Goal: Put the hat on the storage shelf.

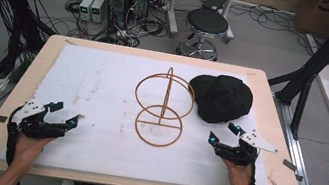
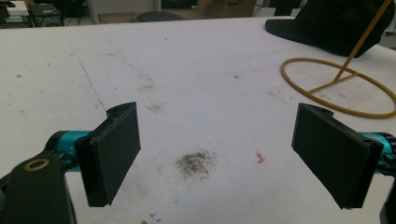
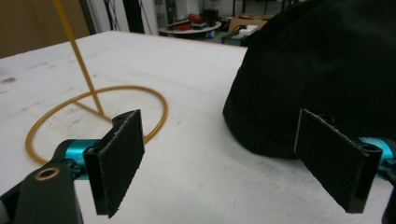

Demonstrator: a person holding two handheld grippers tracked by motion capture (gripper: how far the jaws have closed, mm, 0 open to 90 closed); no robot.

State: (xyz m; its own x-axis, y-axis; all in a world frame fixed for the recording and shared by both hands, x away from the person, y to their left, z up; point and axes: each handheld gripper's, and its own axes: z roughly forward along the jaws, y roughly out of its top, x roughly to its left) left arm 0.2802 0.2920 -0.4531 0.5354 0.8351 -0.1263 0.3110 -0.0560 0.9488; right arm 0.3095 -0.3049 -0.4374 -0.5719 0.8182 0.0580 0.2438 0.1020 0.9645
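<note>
Jaws of both the left gripper (image 1: 64, 111) and right gripper (image 1: 222, 133) are gaping wide, gripping nothing; we are seeing a black fabric cap (image 1: 221, 98) just beyond the right.

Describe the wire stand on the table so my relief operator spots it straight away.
On the white foam mat covering the wooden table, look near the middle, just left of the black fabric cap. The thin golden wire stand has a flat ring base, a post and an upright ring, the only see-through frame there.
</note>
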